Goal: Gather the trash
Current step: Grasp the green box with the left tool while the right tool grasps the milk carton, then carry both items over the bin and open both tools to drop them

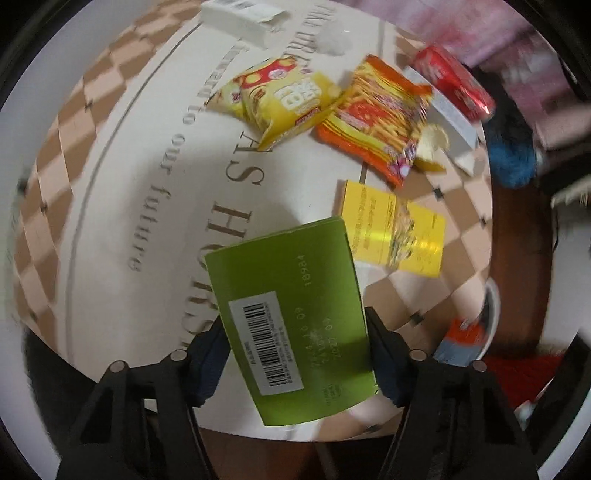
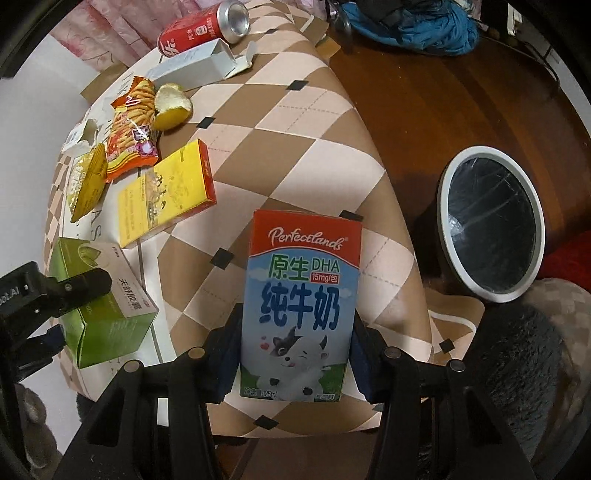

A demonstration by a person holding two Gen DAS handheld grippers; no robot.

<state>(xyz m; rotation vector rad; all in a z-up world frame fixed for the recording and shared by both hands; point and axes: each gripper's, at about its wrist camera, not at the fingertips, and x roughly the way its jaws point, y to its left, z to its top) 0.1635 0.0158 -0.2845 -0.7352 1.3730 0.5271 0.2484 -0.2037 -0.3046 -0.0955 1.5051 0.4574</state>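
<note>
Two hand-held grippers are each clamping a piece of trash above the tabletop, which is wearing a brown-and-cream checked cloth. Sitting on the wooden floor at about three o'clock in the right wrist view is the bin, white-rimmed and lined with a black bag, well apart from the clutter. The left hand-held gripper is pinching a green box by its two sides, barcode label facing the camera; the same box is showing at eight o'clock in the right wrist view. The right hand-held gripper is squeezing a blue-and-red milk carton upright between its pads, near the tabletop's edge. Lying on the cloth at ten o'clock of the carton are a yellow box, an orange snack bag just beyond it, and a yellow snack packet beside that. A red can is lying on its side at the far edge, with an opened white carton just beside it.
</note>
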